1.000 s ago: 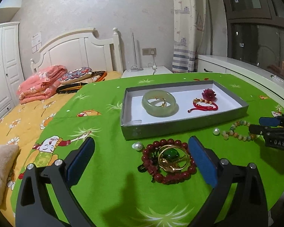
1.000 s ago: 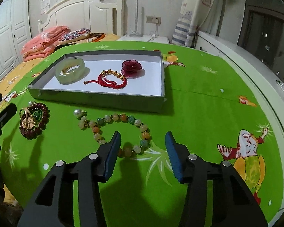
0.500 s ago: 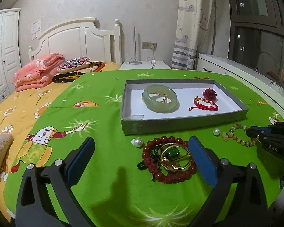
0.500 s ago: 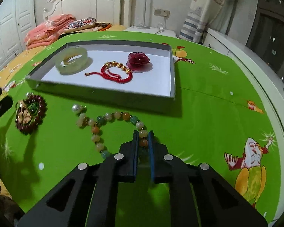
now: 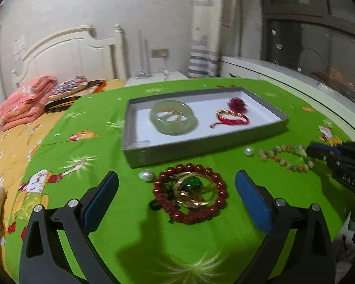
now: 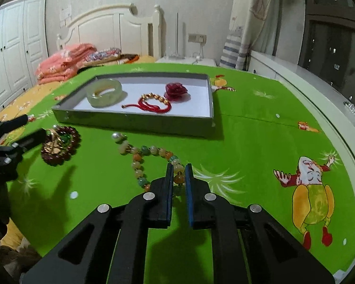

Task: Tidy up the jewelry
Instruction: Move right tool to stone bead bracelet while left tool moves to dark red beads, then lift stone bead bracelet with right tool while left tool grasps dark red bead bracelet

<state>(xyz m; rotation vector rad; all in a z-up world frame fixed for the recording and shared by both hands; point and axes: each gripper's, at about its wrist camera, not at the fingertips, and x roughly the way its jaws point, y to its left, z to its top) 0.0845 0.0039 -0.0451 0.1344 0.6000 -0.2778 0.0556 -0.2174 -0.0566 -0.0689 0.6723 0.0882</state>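
- Two grippers over green cloth point(image 6: 248, 127): right gripper point(image 6: 178, 174) pinched on near side of mixed-bead bracelet point(image 6: 151, 151); left gripper point(image 5: 176, 189) spread wide around red-bead bracelet point(image 5: 189, 193), touching nothing.
- Both bracelets on cloth, just in front of grey tray point(image 6: 130, 118); gold bangle point(image 5: 191, 191) with green stone lying inside red ring.
- Already in tray: jade bangle point(image 6: 104, 92), red cord bracelet point(image 6: 153, 101), dark red flower point(image 6: 176, 90).
- Two loose pearls on cloth, one point(image 5: 146, 175) beside red beads, another point(image 6: 117, 136) at far end of mixed-bead strand.
- Likely slip: only a bead or two between pads, so round beads could squirt out on lifting.
- Likely snag: hanging loop catching tray wall on way over, or knocking nearby pearl away.
- Likely miss on left: closing on red ring alone, leaving gold bangle behind or dragging it out of place.
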